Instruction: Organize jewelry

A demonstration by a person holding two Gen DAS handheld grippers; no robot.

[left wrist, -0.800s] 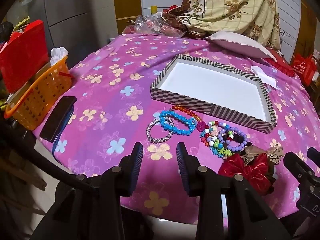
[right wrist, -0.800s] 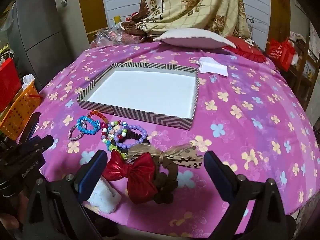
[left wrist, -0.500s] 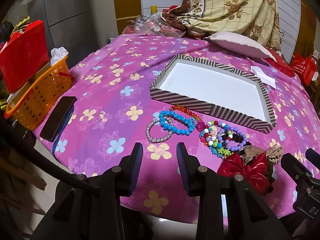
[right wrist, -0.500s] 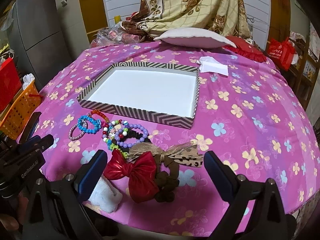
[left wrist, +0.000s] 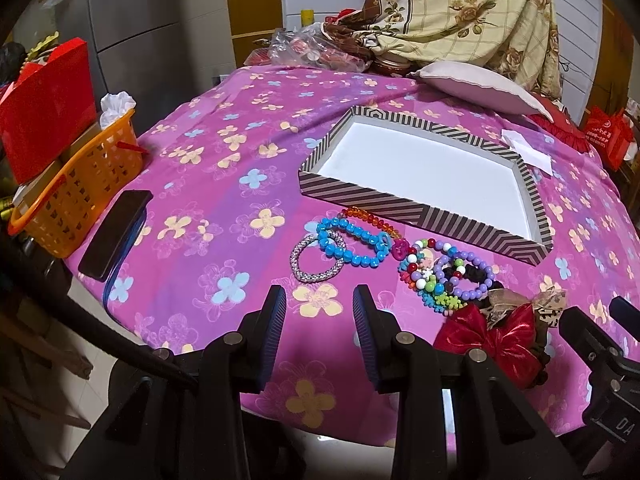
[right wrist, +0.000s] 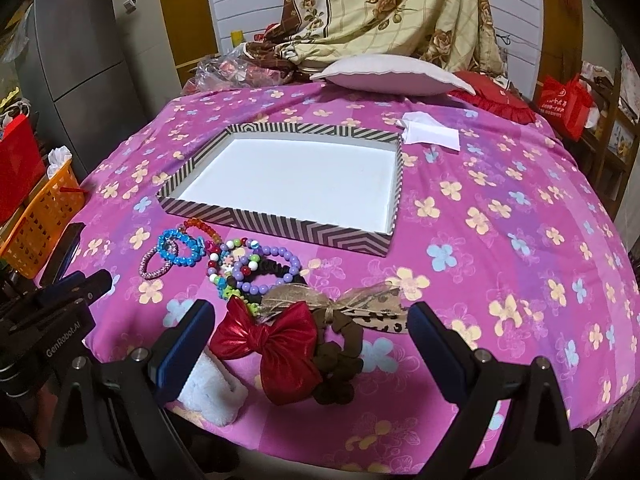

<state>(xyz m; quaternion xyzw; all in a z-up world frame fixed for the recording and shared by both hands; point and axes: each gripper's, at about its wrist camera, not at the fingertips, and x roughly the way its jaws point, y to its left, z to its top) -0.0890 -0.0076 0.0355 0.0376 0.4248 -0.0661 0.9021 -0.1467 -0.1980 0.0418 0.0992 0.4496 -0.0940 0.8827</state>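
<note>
Pink flowered cloth [right wrist: 500, 208] covers the whole surface — behind it, hung bedding and a grey cabinet are seen. The striped tray [right wrist: 332, 236] stands empty; nothing is sorted yet. Bracelets [right wrist: 256, 268] and the red bow [right wrist: 276, 344] lie just before it. The right gripper [right wrist: 310, 342], spread wide, is poised above the bow; the left gripper [left wrist: 319, 330] is held apart, grasping nothing — a descent is judged next.
</note>
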